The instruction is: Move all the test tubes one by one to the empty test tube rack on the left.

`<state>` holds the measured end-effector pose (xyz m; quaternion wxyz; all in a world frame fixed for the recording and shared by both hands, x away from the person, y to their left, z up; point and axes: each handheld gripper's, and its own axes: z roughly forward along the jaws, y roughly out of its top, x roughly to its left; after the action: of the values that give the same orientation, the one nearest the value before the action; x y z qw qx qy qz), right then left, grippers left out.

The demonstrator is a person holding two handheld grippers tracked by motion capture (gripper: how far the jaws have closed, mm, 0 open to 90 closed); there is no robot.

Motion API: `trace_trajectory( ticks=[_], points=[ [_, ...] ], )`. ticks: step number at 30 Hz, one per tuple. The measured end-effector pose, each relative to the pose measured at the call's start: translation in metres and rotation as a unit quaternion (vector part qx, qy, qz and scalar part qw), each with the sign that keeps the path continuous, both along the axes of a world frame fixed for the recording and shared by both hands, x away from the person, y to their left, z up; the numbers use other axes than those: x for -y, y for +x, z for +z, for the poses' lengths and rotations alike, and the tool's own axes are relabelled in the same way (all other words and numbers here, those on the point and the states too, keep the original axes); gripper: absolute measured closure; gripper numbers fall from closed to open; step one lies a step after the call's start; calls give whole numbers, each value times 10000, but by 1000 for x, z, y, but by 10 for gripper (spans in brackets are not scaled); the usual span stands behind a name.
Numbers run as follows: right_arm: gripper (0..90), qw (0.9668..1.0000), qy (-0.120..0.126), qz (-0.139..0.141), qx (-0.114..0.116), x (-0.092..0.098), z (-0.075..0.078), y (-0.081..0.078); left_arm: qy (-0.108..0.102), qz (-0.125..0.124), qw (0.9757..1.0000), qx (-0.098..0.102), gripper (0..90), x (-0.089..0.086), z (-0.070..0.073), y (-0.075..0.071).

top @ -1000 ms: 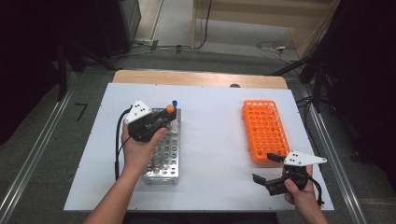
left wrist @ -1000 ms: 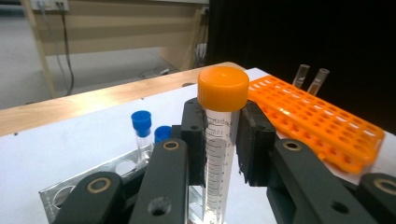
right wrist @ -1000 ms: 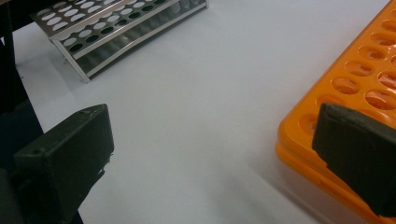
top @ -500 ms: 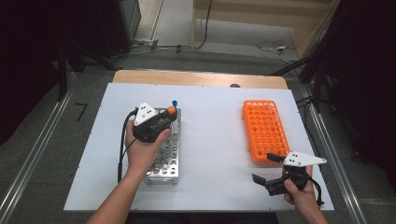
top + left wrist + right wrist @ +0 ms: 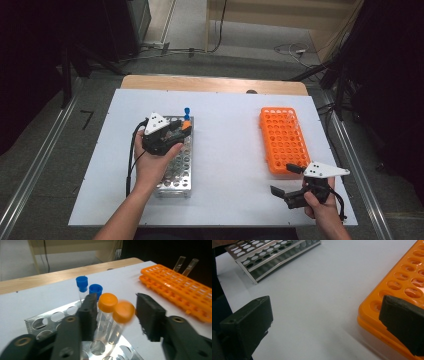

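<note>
high view looks forward and down from above the person's side onto the whole white table [image 5: 225, 150], fairly far off. left gripper view sits close and low over the metal rack [image 5: 50, 320], facing across to the orange rack [image 5: 180, 290]. right gripper view, near the tabletop, faces across the table and shares both the orange rack [image 5: 402, 287] and the metal rack [image 5: 269, 257] with it.

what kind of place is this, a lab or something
Probably a lab-style test bench: a white table carries a metal tube rack with capped tubes and an orange tube rack, with cables on the floor beyond.
</note>
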<state>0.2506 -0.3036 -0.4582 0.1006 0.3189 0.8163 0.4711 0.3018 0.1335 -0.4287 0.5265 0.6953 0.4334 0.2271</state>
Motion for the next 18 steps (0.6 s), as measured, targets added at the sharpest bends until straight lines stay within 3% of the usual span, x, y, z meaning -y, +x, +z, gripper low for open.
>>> trace_trajectory(
  ticks=[5,8,11,18],
  points=[
    [0,10000,34,-33,4,1,1,1,-202,-188,9996,-93,191,-3,3,-7],
    [0,10000,41,-75,19,3,2,2,-300,-334,9989,-94,98,-5,5,-15],
    [0,9999,75,-107,26,3,4,3,-349,-452,9983,-80,39,-7,6,-25],
    [0,9995,122,-296,27,6,8,10,-453,-611,9971,-17,0,-10,6,-48]
  ],
)
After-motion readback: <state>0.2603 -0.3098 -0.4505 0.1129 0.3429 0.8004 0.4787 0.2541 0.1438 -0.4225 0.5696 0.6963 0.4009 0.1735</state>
